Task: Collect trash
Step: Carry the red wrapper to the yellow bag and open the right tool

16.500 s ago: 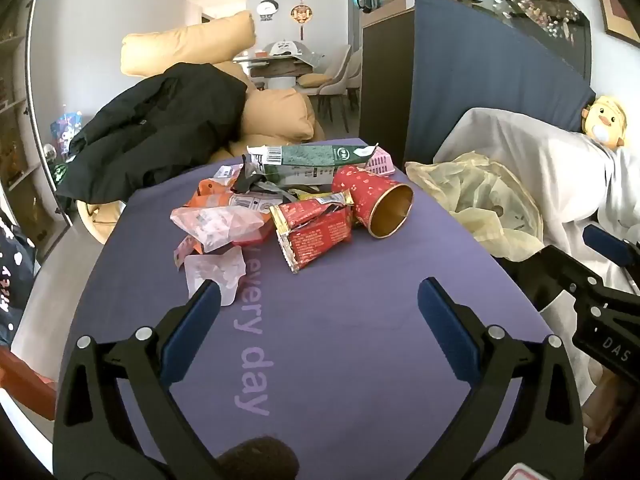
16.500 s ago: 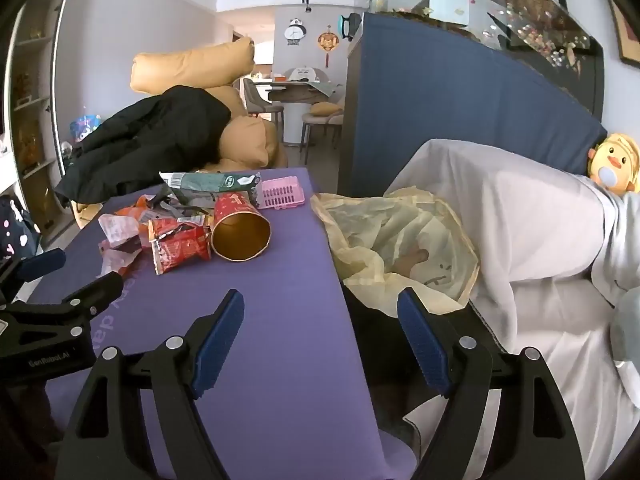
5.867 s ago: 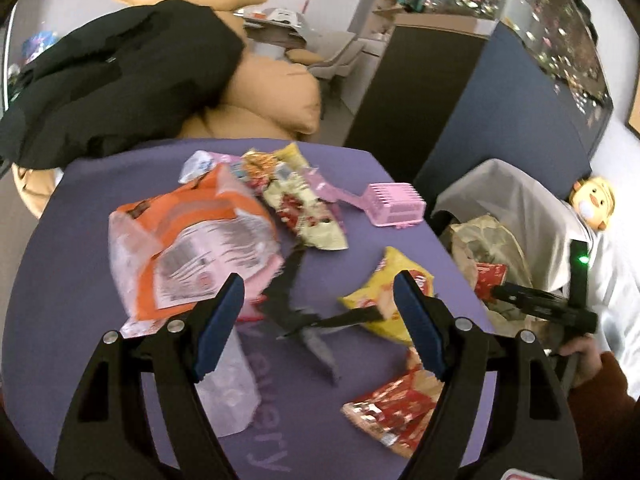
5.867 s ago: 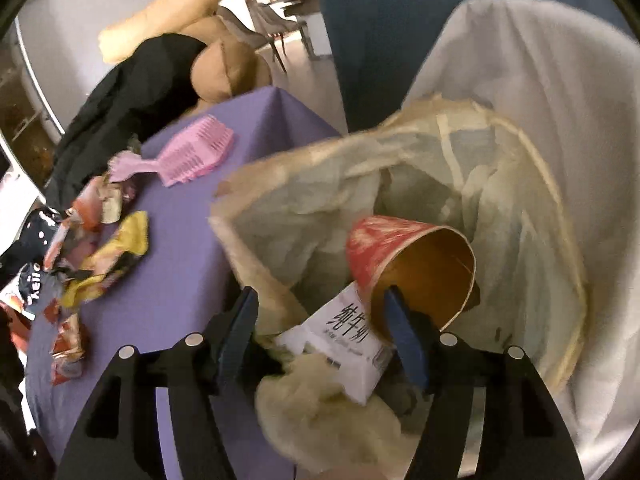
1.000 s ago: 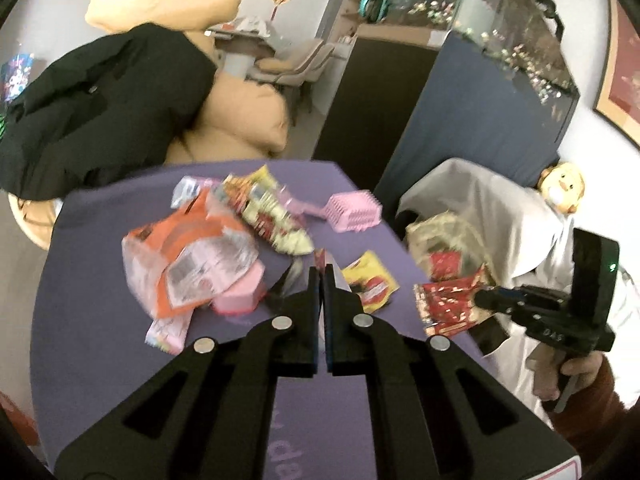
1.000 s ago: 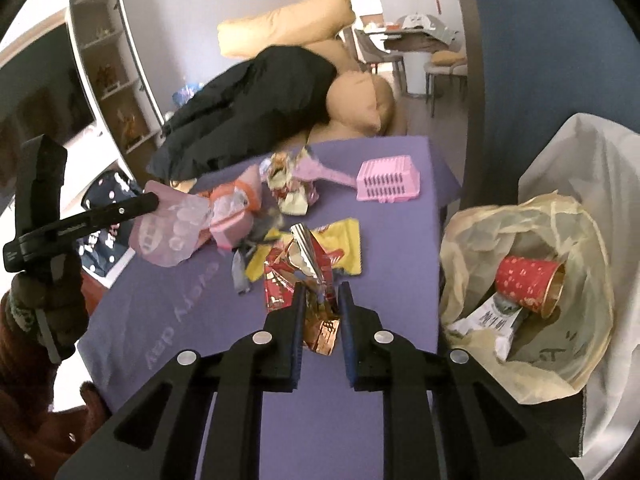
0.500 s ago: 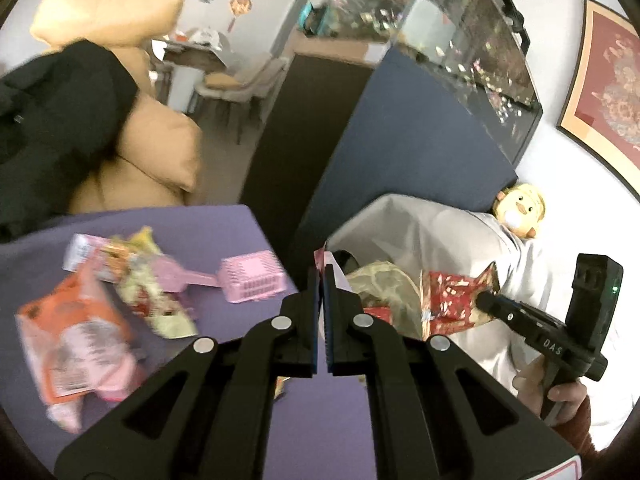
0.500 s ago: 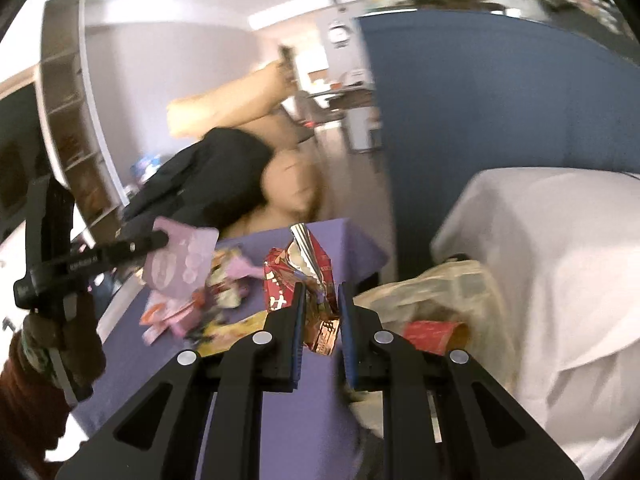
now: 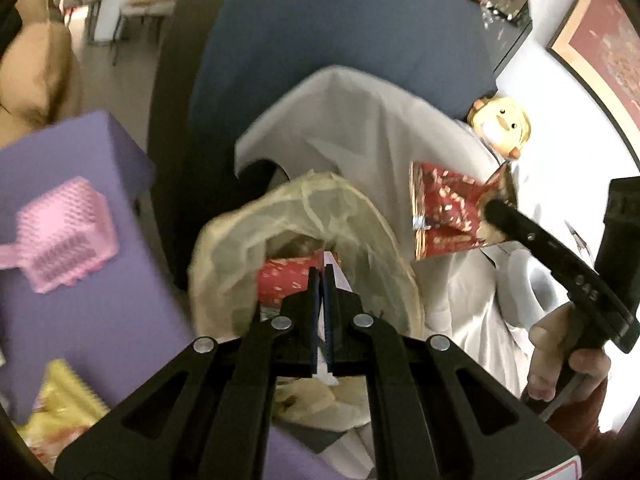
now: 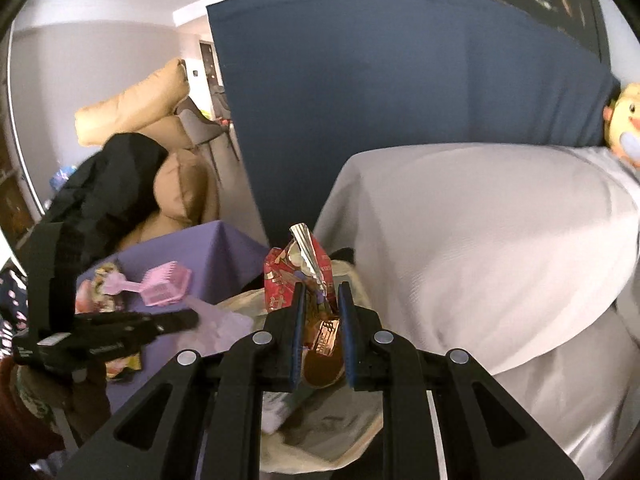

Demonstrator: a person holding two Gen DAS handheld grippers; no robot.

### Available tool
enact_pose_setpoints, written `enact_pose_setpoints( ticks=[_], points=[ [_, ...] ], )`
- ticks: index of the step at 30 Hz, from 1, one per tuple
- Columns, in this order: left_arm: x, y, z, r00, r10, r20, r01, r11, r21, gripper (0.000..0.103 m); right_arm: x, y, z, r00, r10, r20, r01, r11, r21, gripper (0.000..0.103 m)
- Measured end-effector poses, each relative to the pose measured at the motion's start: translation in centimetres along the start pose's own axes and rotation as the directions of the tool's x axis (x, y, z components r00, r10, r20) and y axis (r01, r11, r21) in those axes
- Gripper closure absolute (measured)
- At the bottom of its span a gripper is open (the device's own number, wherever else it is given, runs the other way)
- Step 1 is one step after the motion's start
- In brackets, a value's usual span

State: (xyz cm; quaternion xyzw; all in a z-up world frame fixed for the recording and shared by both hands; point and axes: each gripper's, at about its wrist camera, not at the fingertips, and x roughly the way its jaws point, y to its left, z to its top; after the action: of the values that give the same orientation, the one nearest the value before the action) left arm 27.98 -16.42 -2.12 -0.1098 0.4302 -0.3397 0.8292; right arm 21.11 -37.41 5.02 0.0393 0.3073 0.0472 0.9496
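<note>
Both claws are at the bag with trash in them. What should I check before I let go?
1. Right claw shut on the red wrapper: ok.
2. Left claw shut on the pale plastic wrapper: ok, seen from the right wrist view.
3. Trash bag mouth open: ok, the red cup shows inside.
4. Left claw above the bag mouth: ok.
5. Red wrapper fully above the mouth: cannot tell; in the left view it hangs near the rim.
6. Table cleared of trash: not ok, a yellow wrapper lies there.
</note>
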Motion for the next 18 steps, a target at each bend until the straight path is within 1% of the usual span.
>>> enact_pose_setpoints(
  ticks=[4,6,7,8,10,13,16,18],
  points=[
    [2.4,0.1,-0.4,0.999,-0.013,-0.038,0.013,1.0,-0.021,0.101,0.8,-0.6,-0.1,1.0,-0.008,-0.023,0.008,1.0,0.004,0.086],
    [3.0,0.1,-0.5,0.999,-0.014,-0.047,0.012,1.0,-0.028,0.089,1.2,-0.6,-0.3,0.999,-0.011,-0.033,0.011,1.0,0.011,0.086],
    [3.1,0.2,-0.6,0.999,-0.014,-0.051,0.012,0.999,-0.036,0.072,1.3,-0.6,-0.4,0.999,-0.01,-0.038,0.011,1.0,0.015,0.086],
    [2.8,0.5,-0.7,0.999,-0.014,-0.045,0.012,0.999,-0.05,0.063,1.5,-0.6,-0.5,0.999,-0.009,-0.041,0.01,1.0,0.019,0.086],
    [2.1,0.7,-0.6,1.0,-0.002,-0.029,0.001,0.998,-0.055,0.062,1.6,-0.4,-0.7,0.999,-0.004,-0.048,0.005,1.0,0.022,0.086],
    [-0.3,1.3,-0.4,0.999,0.04,0.025,-0.038,0.997,-0.06,0.059,2.2,0.3,-1.2,0.998,0.008,-0.067,-0.006,1.0,0.02,0.086],
    [-3.5,2.0,-0.7,0.991,0.108,0.086,-0.103,0.993,-0.059,0.055,3.2,1.1,-1.9,0.995,0.031,-0.093,-0.029,0.999,0.026,0.086],
    [-5.8,2.5,-1.3,0.979,0.168,0.119,-0.164,0.985,-0.047,0.054,4.1,1.5,-2.4,0.992,0.051,-0.116,-0.047,0.998,0.042,0.086]
  ],
)
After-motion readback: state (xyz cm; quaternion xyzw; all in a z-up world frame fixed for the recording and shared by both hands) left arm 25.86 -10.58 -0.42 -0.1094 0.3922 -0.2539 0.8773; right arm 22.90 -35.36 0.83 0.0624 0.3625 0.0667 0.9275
